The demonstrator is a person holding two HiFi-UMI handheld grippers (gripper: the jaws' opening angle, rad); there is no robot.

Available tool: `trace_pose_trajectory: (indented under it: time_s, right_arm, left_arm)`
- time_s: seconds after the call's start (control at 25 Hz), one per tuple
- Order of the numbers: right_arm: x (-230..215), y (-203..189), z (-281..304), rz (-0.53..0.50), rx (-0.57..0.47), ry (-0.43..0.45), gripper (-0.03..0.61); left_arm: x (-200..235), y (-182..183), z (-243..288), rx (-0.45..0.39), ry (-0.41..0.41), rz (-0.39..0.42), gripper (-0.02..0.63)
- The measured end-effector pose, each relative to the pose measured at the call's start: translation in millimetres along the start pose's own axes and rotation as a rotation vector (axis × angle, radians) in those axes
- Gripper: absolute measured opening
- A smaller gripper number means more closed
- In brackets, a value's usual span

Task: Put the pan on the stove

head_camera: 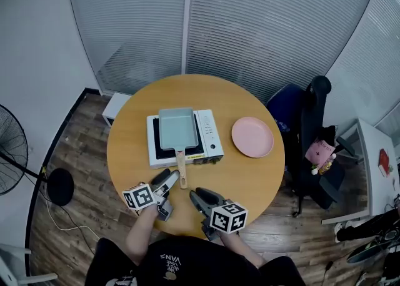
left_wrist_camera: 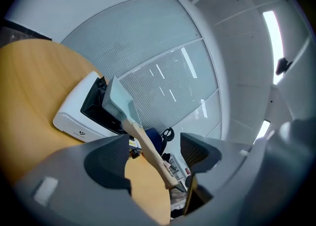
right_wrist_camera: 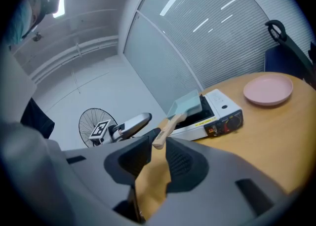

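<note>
The rectangular pan point(head_camera: 177, 126) already sits on the portable stove point(head_camera: 211, 136), apparently flat. Left gripper point(head_camera: 167, 178) jaws are spread, not touching its wooden handle point(head_camera: 182, 169). Right gripper point(head_camera: 197, 195) jaws are partly apart and empty.

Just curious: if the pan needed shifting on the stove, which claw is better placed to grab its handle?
Left: the left claw is wide open and lined up with the handle; the right claw sits further back, its jaws narrower.

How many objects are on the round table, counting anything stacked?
3: the stove near the middle of the table, the pan on top of it, and the pink plate to the stove's right. None appears hidden.
</note>
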State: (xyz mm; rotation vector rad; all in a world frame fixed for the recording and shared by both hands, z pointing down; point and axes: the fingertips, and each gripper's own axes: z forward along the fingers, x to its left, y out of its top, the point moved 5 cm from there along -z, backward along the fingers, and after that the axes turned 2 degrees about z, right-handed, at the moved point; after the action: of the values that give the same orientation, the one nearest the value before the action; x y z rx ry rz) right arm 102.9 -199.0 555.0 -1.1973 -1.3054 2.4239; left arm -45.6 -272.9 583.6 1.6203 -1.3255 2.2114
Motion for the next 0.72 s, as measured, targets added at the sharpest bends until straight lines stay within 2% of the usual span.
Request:
trace_pose_trajectory:
  time_s: [0.08,0.2,0.36,0.52,0.72]
  right_arm:
    - [1,-3,-11,-0.01,-0.013,-0.008,0.092]
    - [7,-10,-27,-0.026,-0.019,-0.003,0.054]
    - [17,-21,-46,-0.055,-0.021,0.001,0.031]
    - [21,-33,-67,-0.072,-0.028,-0.003,0.021]
    - [26,-48,-91,-0.079,-0.04,-0.01,0.013]
  left_arm:
    - [-7,-1,-10,-0.011,0.018,0.047,0.318]
    - [-21,-4,-25,-0.033,0.027,0.103,0.214]
    - [-43,-13,-42,-0.046,0.021,0.177,0.128]
    - [-67,-31,-47,-0.015,0.004,0.275,0.046]
    - [-89,-64,-49,0.056,-0.029,0.342,0.012]
